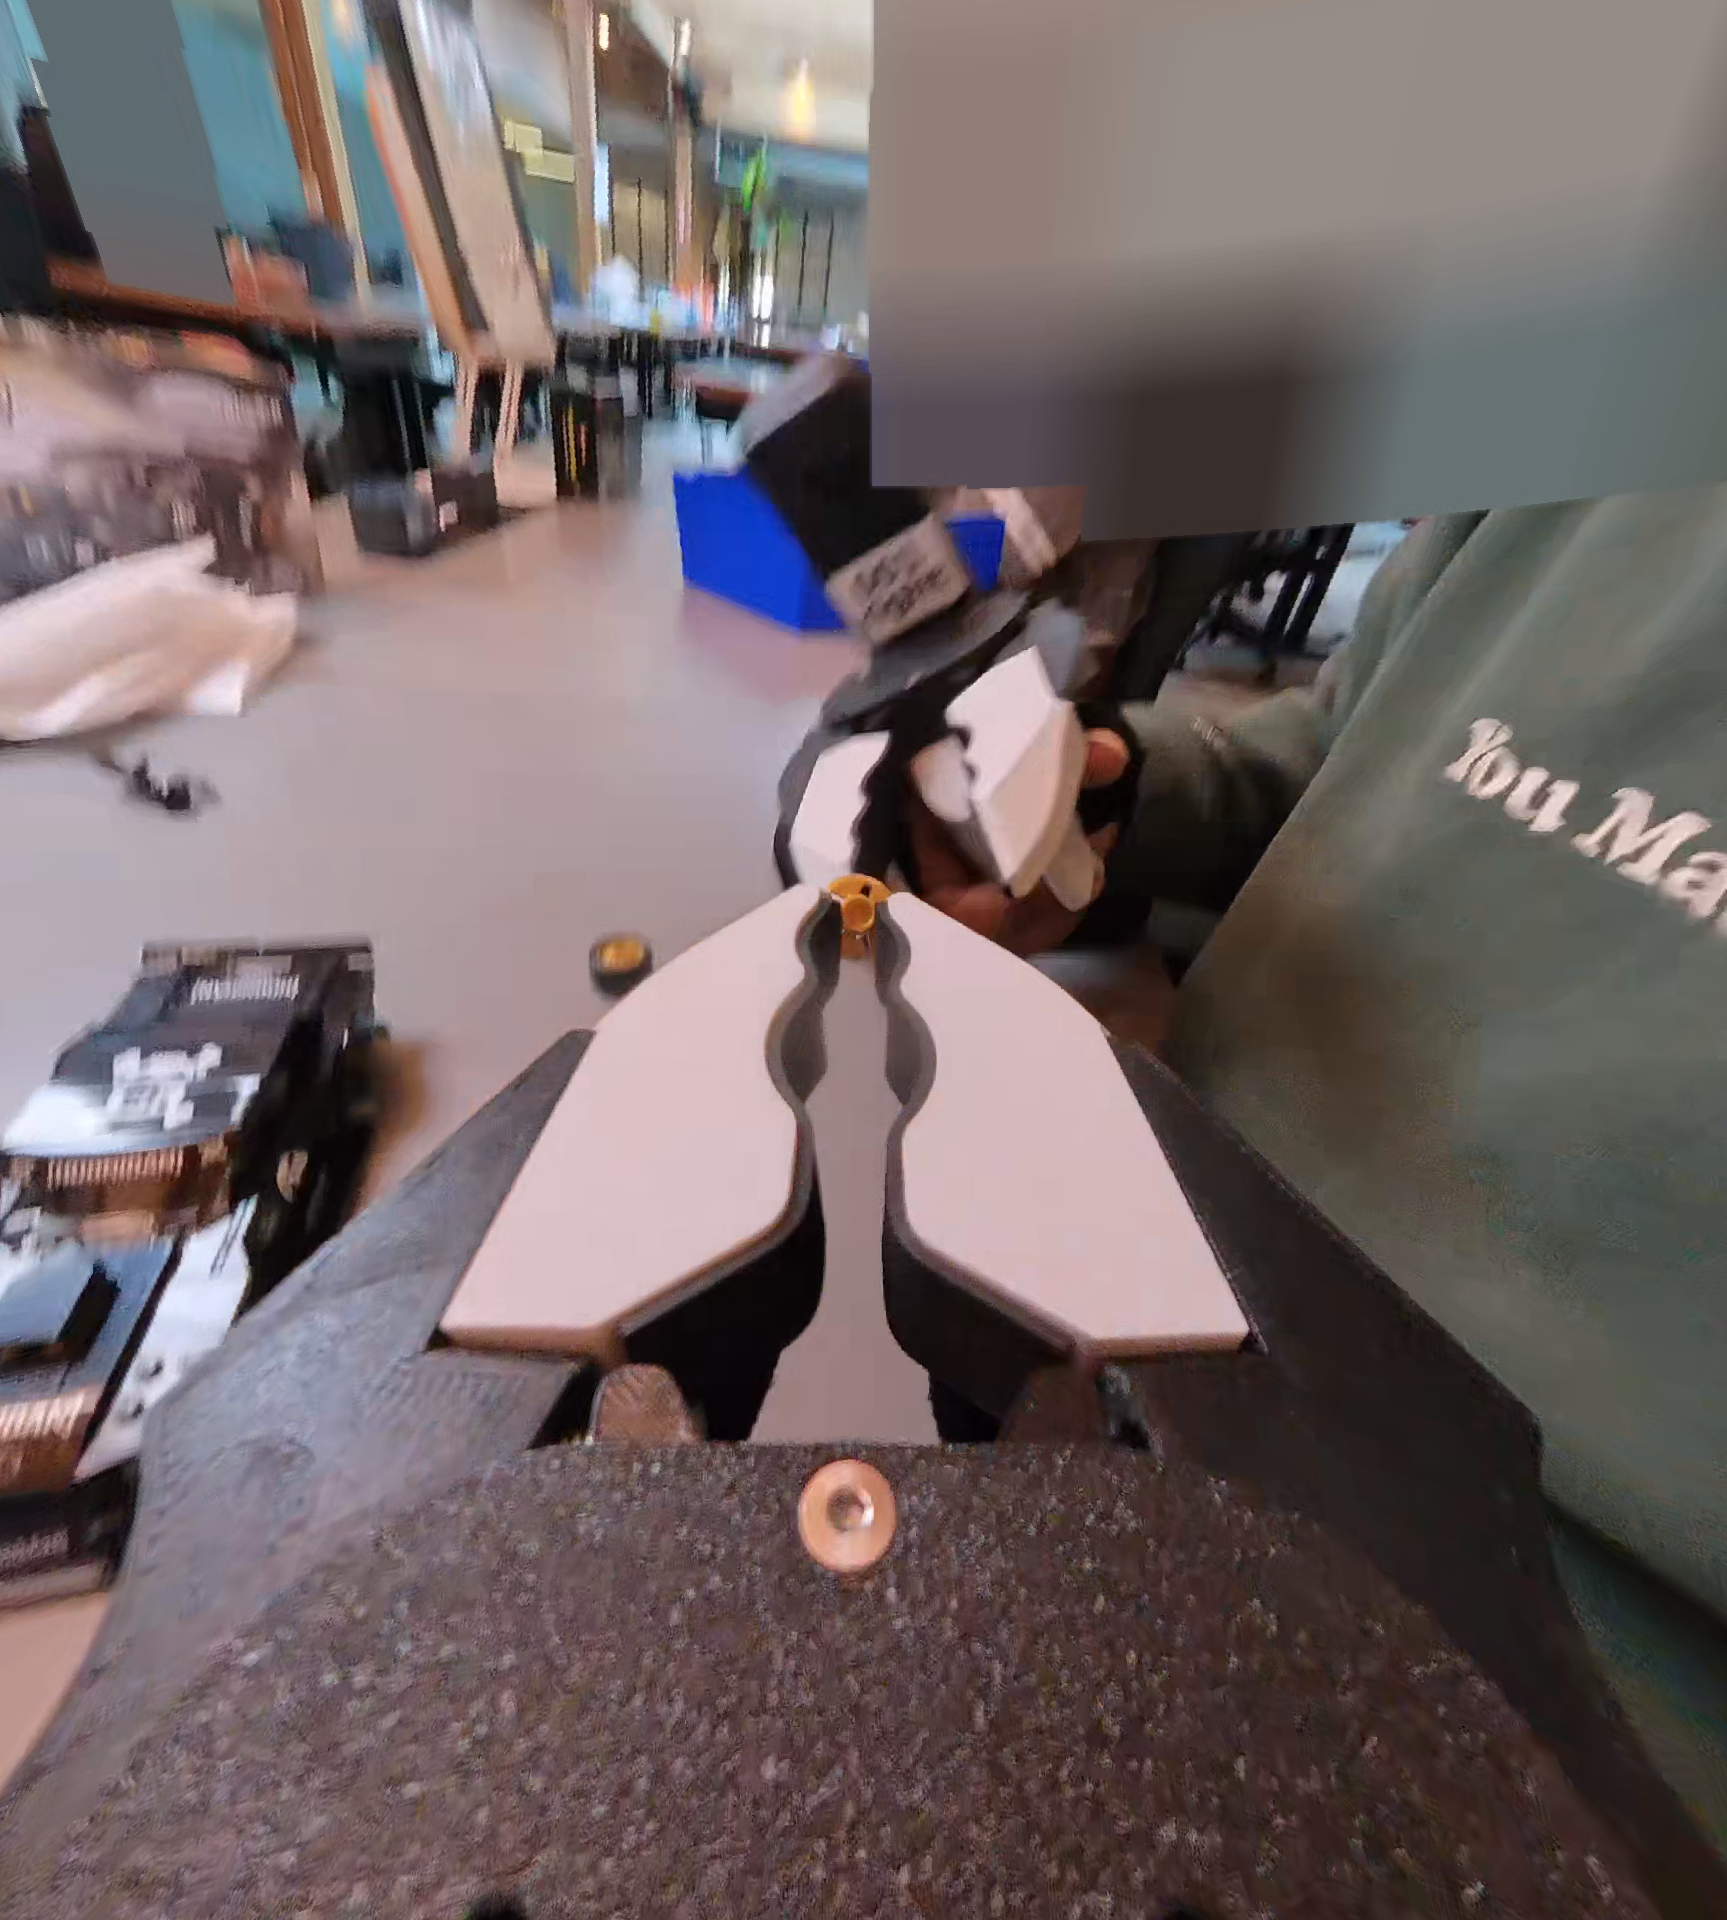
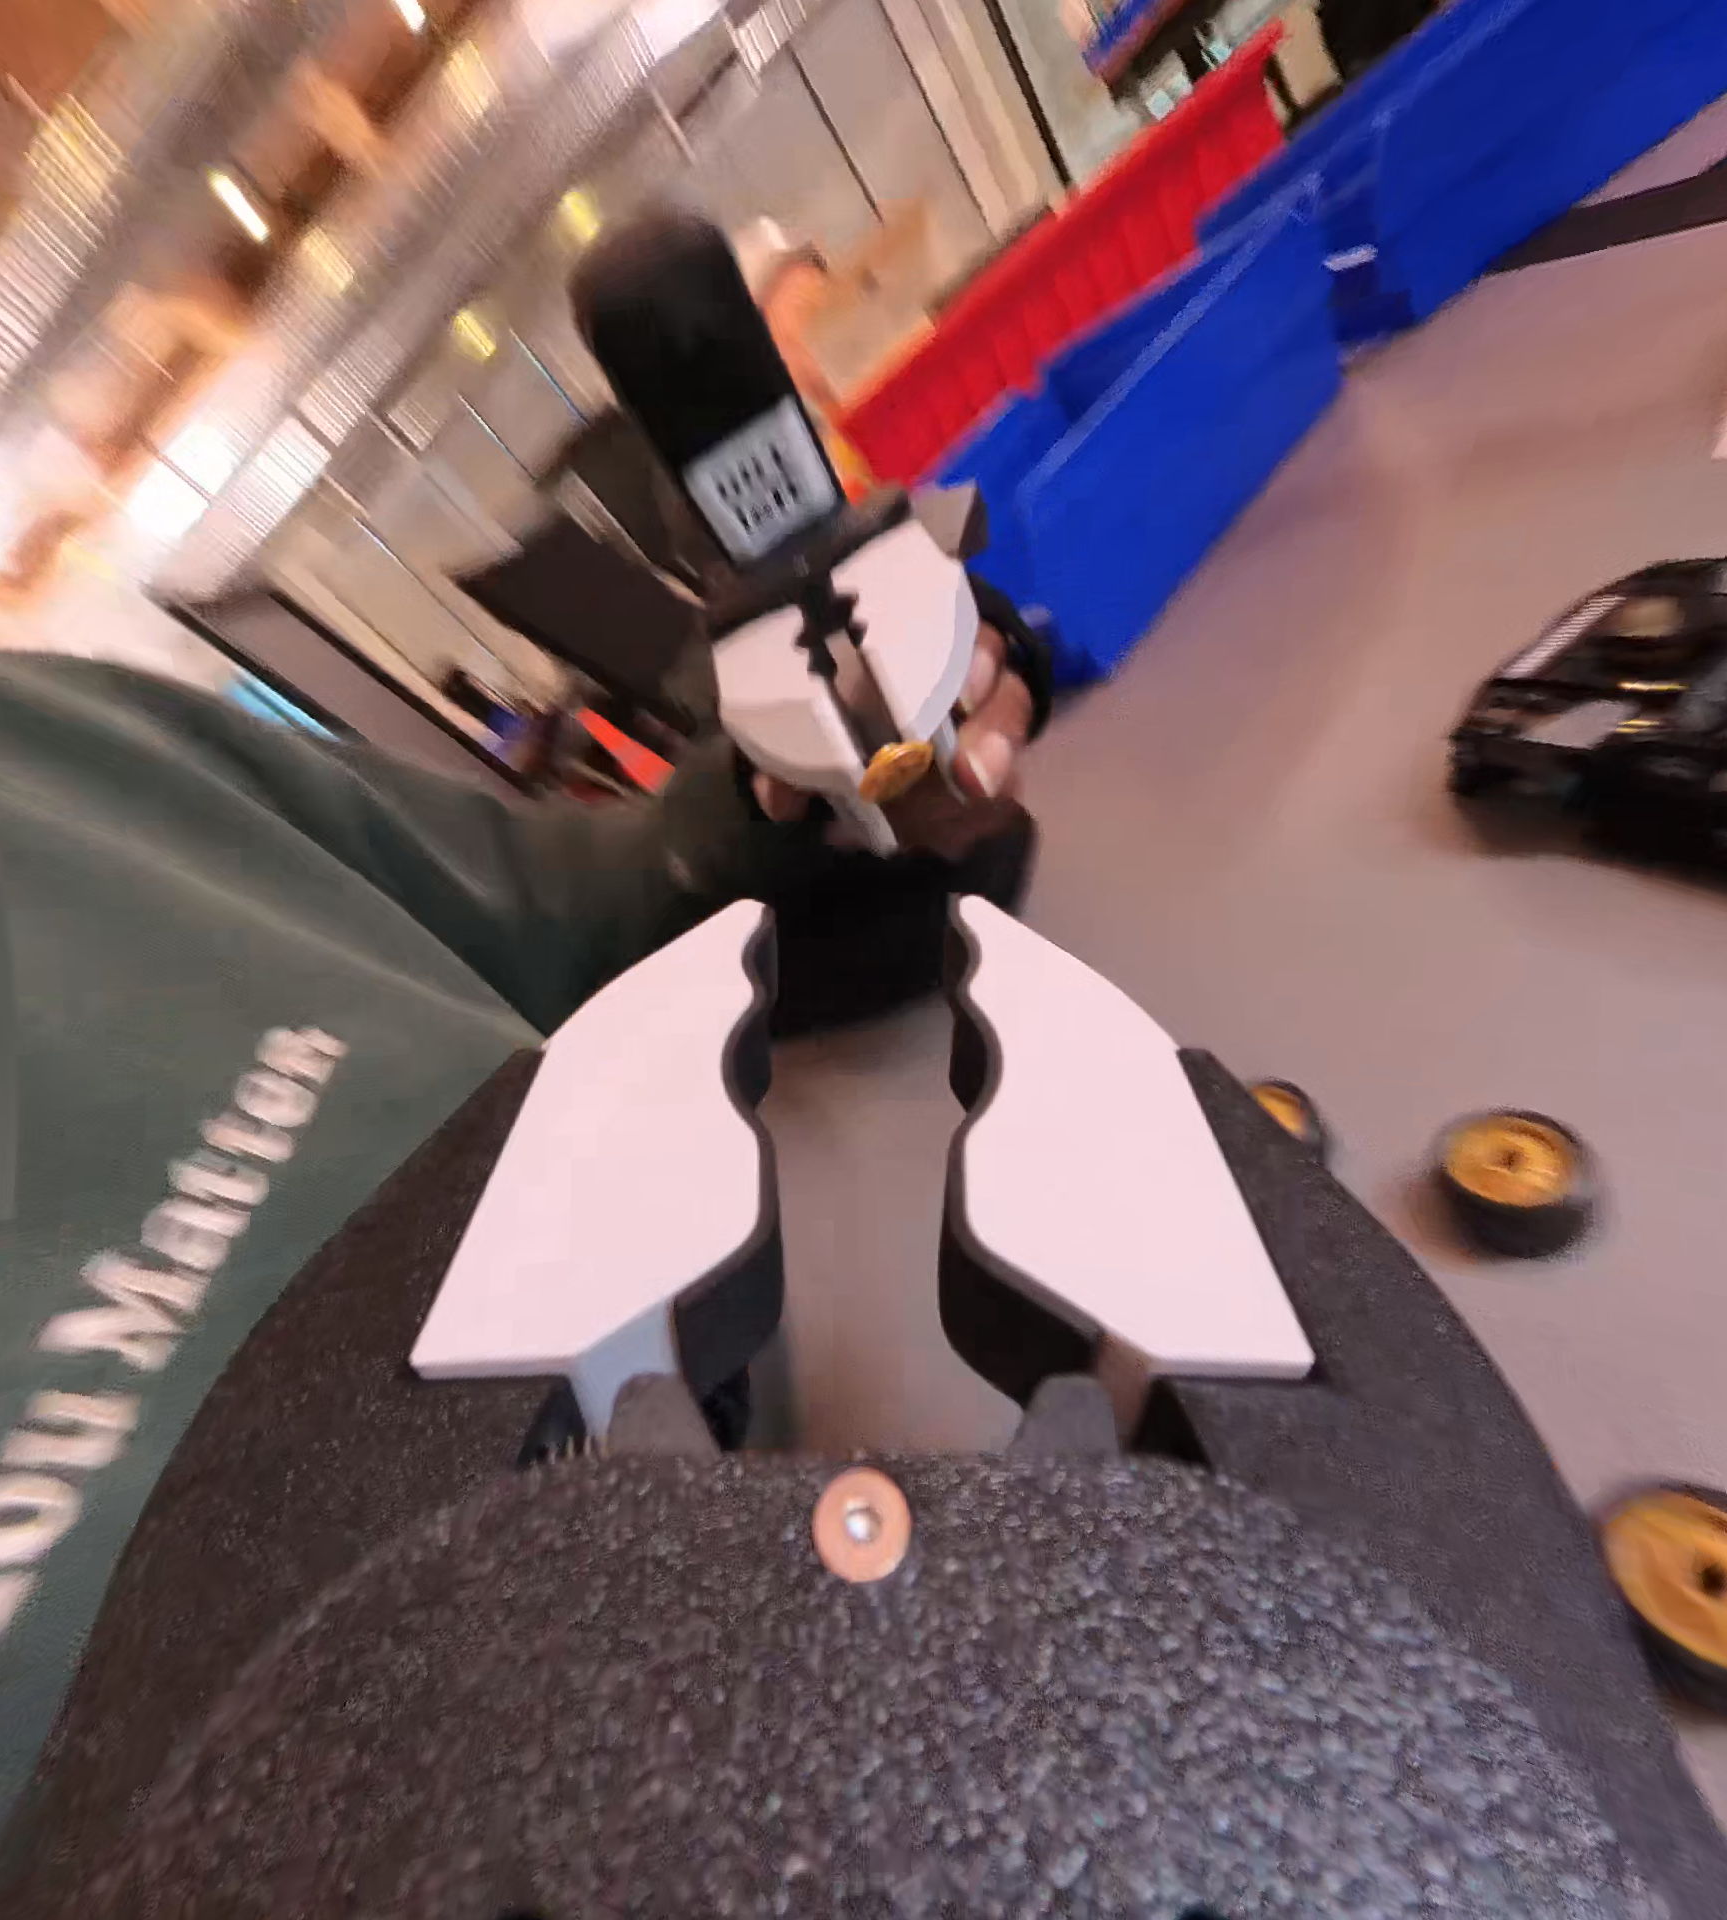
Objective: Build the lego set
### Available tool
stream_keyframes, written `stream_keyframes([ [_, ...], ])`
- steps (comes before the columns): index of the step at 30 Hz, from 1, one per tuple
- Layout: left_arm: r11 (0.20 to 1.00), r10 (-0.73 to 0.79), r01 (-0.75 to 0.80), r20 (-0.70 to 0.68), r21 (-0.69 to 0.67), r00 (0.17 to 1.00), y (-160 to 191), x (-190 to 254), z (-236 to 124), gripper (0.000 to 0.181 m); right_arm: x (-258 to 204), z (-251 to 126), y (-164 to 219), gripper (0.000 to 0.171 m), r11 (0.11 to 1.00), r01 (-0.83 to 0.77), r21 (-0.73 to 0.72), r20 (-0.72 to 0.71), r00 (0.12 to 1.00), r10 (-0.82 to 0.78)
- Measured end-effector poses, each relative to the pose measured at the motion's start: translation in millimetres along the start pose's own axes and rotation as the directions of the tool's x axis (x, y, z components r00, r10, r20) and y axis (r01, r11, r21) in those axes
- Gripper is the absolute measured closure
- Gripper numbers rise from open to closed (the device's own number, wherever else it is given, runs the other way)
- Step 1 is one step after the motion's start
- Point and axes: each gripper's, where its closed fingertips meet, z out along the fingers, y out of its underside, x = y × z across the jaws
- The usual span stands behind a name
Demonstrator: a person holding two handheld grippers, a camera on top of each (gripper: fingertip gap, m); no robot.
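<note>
Gold plastic wheel hub (image 1: 857, 910), small, with a short axle stub: pinched at the very tips of the left tool (image 1: 854, 920), whose jaws are closed onto it, held in the air above the grey counter (image 1: 485, 831). Right tool (image 2: 859, 925): beside the hub, jaws parted, nothing between them. Black brick-built car body (image 2: 1659, 727): on the counter, well apart from the hub. Three black tyres with gold hubs (image 2: 1513, 1179): loose on the counter, nearer the right tool than the car. One further gold-centred tyre (image 1: 620, 964): just beside the hub in the left wrist view. White bag (image 1: 100, 655) and printed boxes (image 1: 184, 1091): farther out.

Risk, as judged: the tip-only pinch is shallow, so a push into a tyre could twist the hub loose and drop it; the loose tyres may roll if nudged.
</note>
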Motion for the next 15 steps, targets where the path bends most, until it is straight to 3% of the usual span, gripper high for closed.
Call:
stream_keyframes([
  [5, 0.987, 0.108, -0.105, -0.022, 0.122, 0.994, -22, 19, 6, 0.175, -18, 2, -25, 0.139, 0.922, -0.363, 0.134, 0.308, 0.900, 0.309],
  [12, 0.975, 0.173, -0.169, -0.016, 0.145, 0.985, -23, 28, 10, 0.175, -37, 11, -23, 0.142, 0.876, -0.473, 0.094, 0.454, 0.803, 0.385],
  [15, 0.974, 0.179, -0.174, -0.022, 0.142, 0.984, -21, 29, 11, 0.175, -37, 12, -20, 0.149, 0.876, -0.474, 0.091, 0.449, 0.805, 0.389],
])
